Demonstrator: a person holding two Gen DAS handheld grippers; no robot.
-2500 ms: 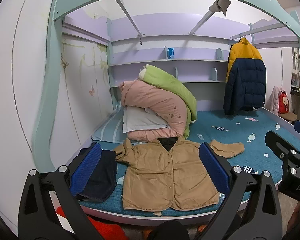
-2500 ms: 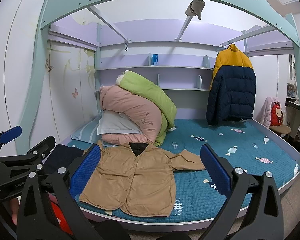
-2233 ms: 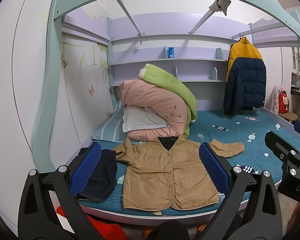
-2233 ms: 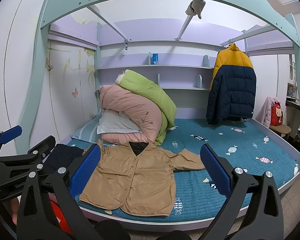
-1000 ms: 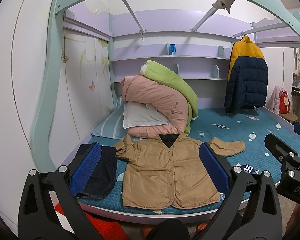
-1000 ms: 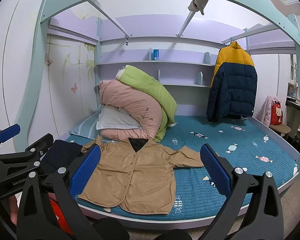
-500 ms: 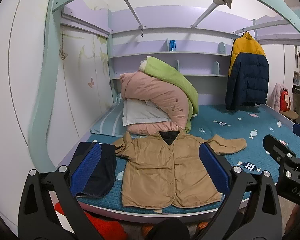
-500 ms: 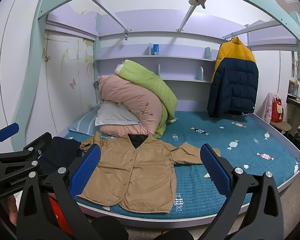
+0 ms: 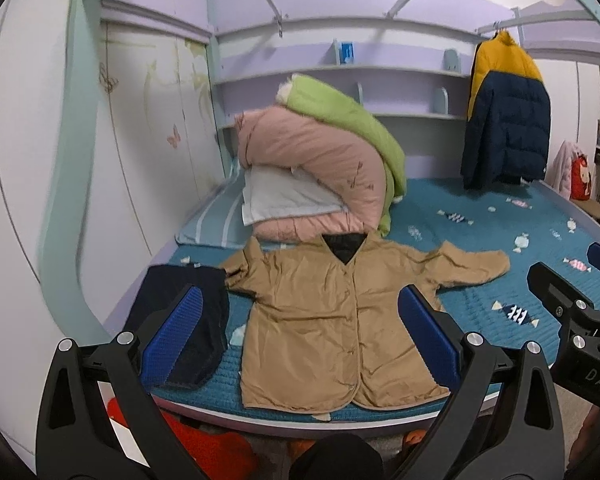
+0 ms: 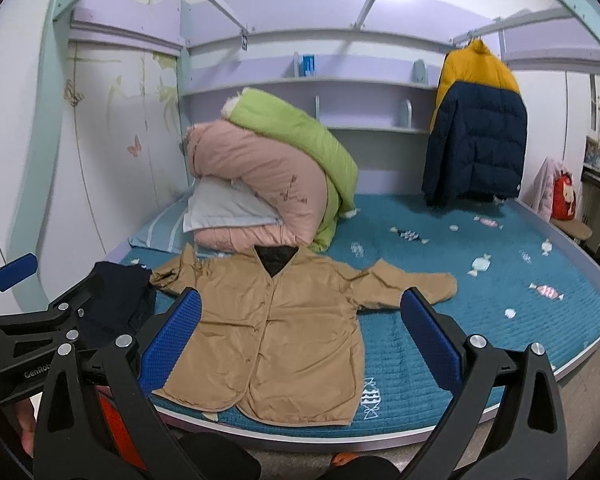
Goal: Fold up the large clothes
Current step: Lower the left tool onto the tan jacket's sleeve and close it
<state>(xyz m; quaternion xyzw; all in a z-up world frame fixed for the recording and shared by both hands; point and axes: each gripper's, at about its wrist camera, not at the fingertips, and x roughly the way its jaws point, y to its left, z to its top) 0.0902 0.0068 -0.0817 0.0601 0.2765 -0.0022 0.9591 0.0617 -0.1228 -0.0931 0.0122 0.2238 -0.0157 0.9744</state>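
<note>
Both claws released over tan jacket (image 9: 332,320) lower centre; only right view shows left gripper (image 10: 40,304) at its left edge, only left view right gripper (image 9: 572,288) at right edge.

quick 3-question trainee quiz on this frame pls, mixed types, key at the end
1. True or false: the tan jacket lies spread flat on the teal bedspread, front side up, with both grippers open and clear of it.
2. Multiple choice: what lies directly beside the jacket's folded-in sleeve, near the bed's edge? A) a dark navy garment B) the yellow and navy puffer coat C) the pink duvet
3. Fill in: the jacket's other sleeve lies stretched out toward the ___ gripper's side.

Key: 1 true; 2 A; 3 right. The left gripper and right gripper both hold nothing.
</note>
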